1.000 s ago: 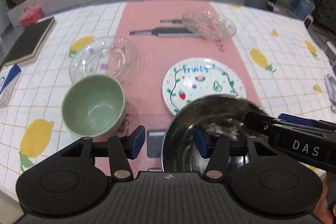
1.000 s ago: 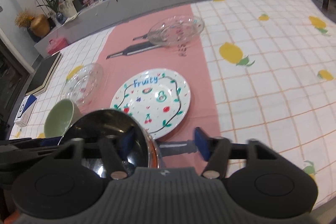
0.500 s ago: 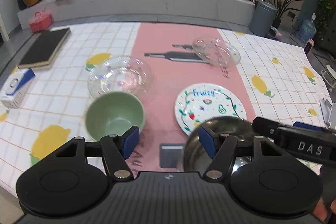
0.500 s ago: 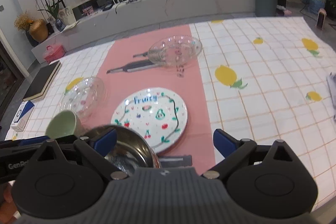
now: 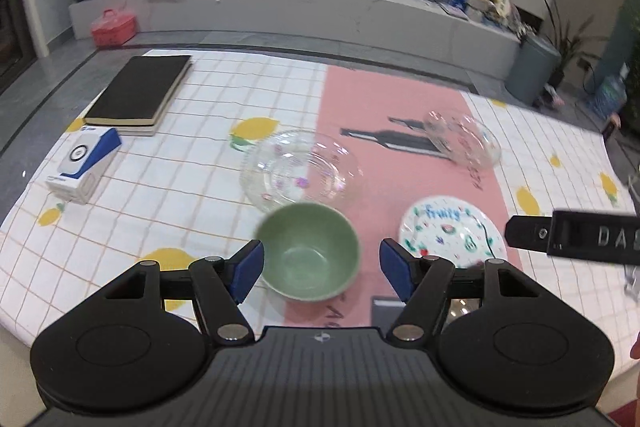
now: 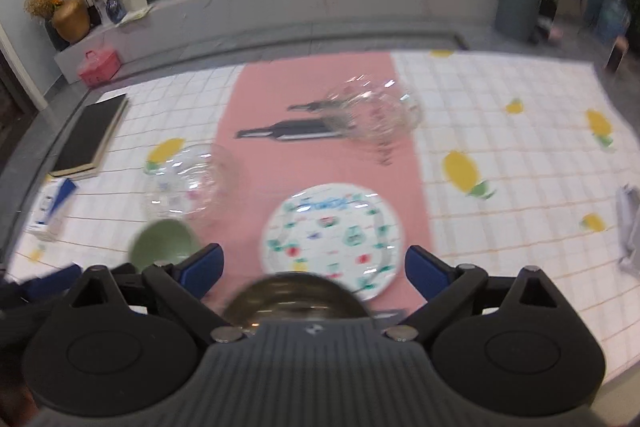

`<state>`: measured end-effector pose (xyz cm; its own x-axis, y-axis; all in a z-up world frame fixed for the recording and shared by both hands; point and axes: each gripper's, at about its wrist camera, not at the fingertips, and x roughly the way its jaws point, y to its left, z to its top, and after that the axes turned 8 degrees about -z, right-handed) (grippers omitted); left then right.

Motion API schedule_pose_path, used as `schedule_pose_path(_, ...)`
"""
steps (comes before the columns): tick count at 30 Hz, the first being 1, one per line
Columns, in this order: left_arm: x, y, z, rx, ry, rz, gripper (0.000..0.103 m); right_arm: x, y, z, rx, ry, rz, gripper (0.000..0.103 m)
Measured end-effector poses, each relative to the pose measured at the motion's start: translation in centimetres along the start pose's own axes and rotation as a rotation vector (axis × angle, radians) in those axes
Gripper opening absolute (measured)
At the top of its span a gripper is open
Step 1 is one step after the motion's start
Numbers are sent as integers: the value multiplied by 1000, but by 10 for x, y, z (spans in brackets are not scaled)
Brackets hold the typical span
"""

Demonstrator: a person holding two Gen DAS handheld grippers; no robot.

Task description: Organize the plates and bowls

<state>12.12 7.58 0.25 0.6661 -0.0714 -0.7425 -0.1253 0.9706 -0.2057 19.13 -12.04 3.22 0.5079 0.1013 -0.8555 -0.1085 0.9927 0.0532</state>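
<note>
Item: two hand-held grippers over a laid table, dishes unsorted. Change noted — a second ago the left gripper [image 5: 320, 267] and right gripper [image 6: 314, 273] both stood at the rim of the steel bowl [image 6: 296, 293]; now both are drawn back and higher, jaws spread wide and holding nothing, and the bowl sits alone at the bottom centre of the right view, its far edge lapping the near rim of the fruit-painted plate [image 6: 332, 241]. Judgement: the steel bowl has been set down and released, so that placement reads as done and the next piece is due. The green bowl [image 5: 308, 259] lies at lower centre of the left view, directly ahead between the left gripper's blue pads [image 5: 246, 269] though below them, not touching — the likely next pick. Just beyond it, upper centre, a clear glass bowl [image 5: 300, 175], apparently touching the green bowl's far rim. A second glass bowl [image 5: 464, 143] stands tilted at upper right, on the pink strip of the tablecloth [image 5: 192, 163]. Also present: black notebook [image 5: 140, 93] and a small blue-and-white box [image 5: 82, 165], upper left, well apart from the dishes.
</note>
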Motion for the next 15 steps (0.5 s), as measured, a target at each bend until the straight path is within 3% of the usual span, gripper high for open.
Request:
schedule_pose_path(8, 2, 58, 11, -94, 24, 2, 80, 54, 72, 17, -30, 147, -19, 92)
schedule_pose_path(12, 13, 76, 11, -162, 47, -26, 80, 78, 79, 6, 87, 169, 57, 87)
schedule_pose_path(15, 30, 81, 9, -155, 87, -30, 80, 93, 79, -11, 136, 172, 137, 82)
